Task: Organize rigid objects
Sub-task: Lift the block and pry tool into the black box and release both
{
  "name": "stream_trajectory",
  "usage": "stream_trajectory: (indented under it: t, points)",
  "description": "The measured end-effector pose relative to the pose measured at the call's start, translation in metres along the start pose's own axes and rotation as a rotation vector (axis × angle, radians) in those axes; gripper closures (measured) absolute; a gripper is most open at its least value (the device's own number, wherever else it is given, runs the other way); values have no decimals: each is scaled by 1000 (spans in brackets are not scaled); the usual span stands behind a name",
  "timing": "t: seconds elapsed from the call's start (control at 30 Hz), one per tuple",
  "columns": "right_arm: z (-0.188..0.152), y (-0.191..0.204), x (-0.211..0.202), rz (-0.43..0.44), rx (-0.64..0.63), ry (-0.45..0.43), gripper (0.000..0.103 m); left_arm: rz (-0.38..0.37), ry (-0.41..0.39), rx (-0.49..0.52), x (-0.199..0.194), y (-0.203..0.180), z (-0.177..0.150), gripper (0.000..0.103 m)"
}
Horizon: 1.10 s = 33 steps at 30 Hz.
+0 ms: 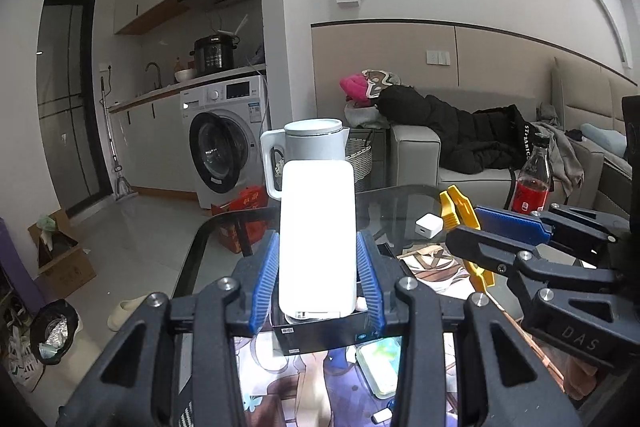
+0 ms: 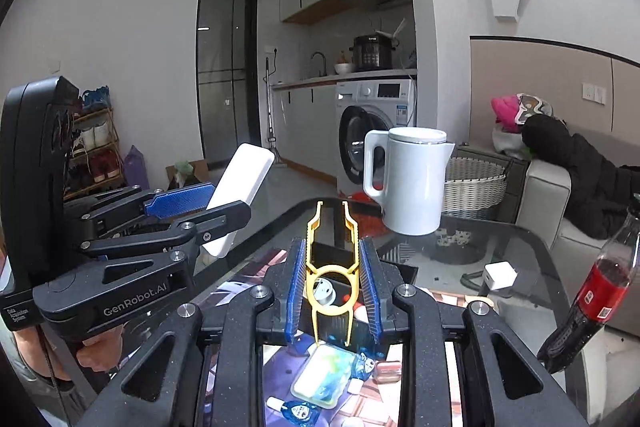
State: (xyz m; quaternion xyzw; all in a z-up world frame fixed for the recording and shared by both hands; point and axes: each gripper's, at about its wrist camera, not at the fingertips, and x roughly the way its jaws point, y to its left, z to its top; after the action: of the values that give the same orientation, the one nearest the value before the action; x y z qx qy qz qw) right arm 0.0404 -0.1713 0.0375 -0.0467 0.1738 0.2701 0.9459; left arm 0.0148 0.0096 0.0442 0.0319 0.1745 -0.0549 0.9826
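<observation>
My left gripper (image 1: 318,263) is shut on a white rectangular power bank (image 1: 317,235), held upright above a black open box (image 1: 320,331) on the glass table. It also shows in the right wrist view (image 2: 240,187), tilted, left of my right gripper. My right gripper (image 2: 332,267) is shut on a yellow plastic clip tool (image 2: 331,267), whose prongs point forward above the same black box (image 2: 404,269). In the left wrist view the right gripper (image 1: 476,227) holds the yellow tool (image 1: 460,211) to the right.
A white kettle (image 2: 408,179) stands at the table's far edge. A cola bottle (image 2: 600,287) and a white charger cube (image 2: 500,275) stand on the right. Small bottles and a clear case (image 2: 320,375) lie on a picture mat near me. A sofa (image 1: 500,155) lies beyond.
</observation>
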Motion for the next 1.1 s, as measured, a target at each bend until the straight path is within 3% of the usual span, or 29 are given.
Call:
stream_trajectory:
  t: [0.37, 0.5, 0.67, 0.77, 0.97, 1.1]
  points:
    - [30, -9, 35, -48, 85, -25, 78, 18, -14, -45, 48, 10, 13, 65]
    - [34, -21, 59, -65, 134, -1, 78, 25, 24, -75, 77, 16, 11, 65]
    - [27, -29, 97, -90, 160, 86, 78, 42, 113, -106, 116, 20, 2, 65]
    - [18, -35, 119, -108, 174, 161, 78, 47, 210, -125, 143, 19, -9, 65]
    - [-14, -53, 169, -108, 200, 404, 78, 63, 362, -70, 177, 0, -34, 65]
    - [-31, -56, 180, -117, 202, 485, 78, 78, 428, -68, 186, -3, -43, 65]
